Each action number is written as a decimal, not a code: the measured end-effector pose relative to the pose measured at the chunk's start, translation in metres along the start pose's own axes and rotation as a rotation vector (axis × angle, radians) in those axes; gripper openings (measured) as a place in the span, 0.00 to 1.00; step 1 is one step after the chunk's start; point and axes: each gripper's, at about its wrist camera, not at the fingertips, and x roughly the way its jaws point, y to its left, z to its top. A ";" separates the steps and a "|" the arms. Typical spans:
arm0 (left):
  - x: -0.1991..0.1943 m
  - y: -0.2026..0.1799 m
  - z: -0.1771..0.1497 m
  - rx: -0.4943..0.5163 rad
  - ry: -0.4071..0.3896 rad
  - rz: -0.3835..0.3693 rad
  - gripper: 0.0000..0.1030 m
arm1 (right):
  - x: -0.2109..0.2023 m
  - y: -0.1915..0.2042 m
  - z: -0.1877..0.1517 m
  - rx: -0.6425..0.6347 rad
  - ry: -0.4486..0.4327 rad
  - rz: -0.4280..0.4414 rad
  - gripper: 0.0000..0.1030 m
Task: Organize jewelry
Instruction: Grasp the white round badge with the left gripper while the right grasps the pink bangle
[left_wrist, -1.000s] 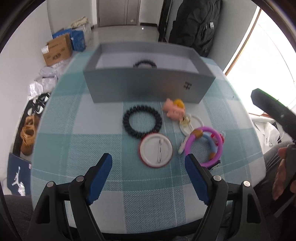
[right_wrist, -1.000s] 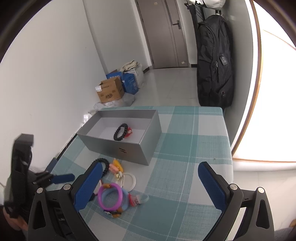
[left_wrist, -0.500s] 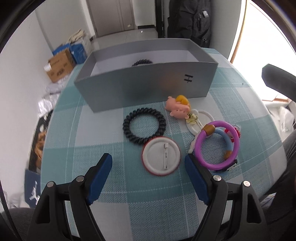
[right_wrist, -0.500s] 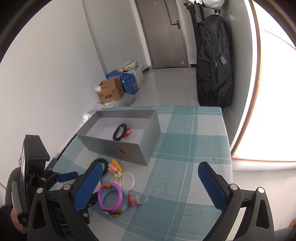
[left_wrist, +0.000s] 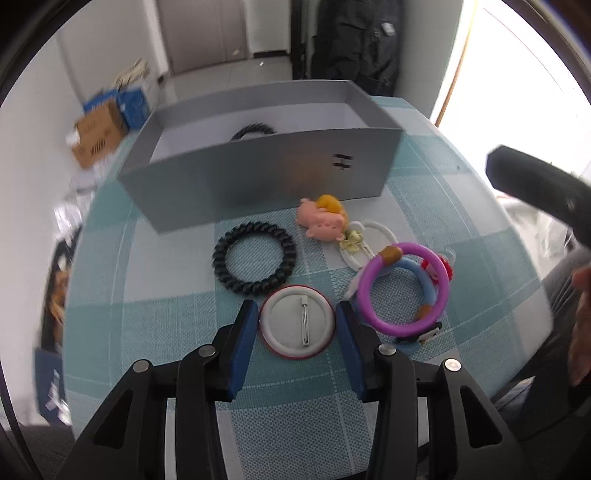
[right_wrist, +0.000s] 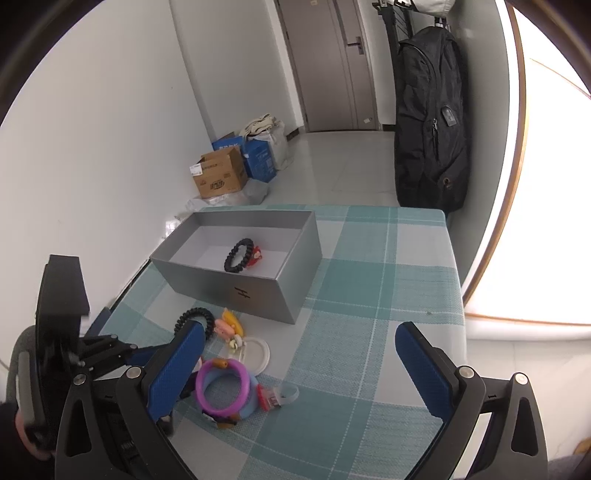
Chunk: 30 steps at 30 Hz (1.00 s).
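My left gripper has its blue pads closed against both sides of a round pin badge that lies face down on the checked tablecloth. Beside it lie a black coil bracelet, a pink and orange charm, a white ring and a purple bangle. The grey box behind holds a black bead bracelet. My right gripper is open and empty, held above the table to the right of the pile.
The table's right edge runs along a bright window. A black backpack hangs by the door. Cardboard and blue boxes stand on the floor beyond the table. The person's hand shows at the right.
My left gripper has moved forward and down, and its jaws have closed from wide open onto the pin badge. The right gripper has barely moved.
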 end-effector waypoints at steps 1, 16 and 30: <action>-0.002 0.003 0.000 -0.021 0.002 -0.018 0.37 | -0.001 -0.002 0.000 0.008 -0.004 -0.003 1.00; -0.011 0.045 -0.003 -0.260 0.010 -0.227 0.37 | 0.006 0.015 -0.015 -0.067 0.101 0.039 1.00; -0.035 0.060 0.009 -0.348 -0.110 -0.290 0.37 | 0.025 0.074 -0.048 -0.335 0.180 0.001 0.96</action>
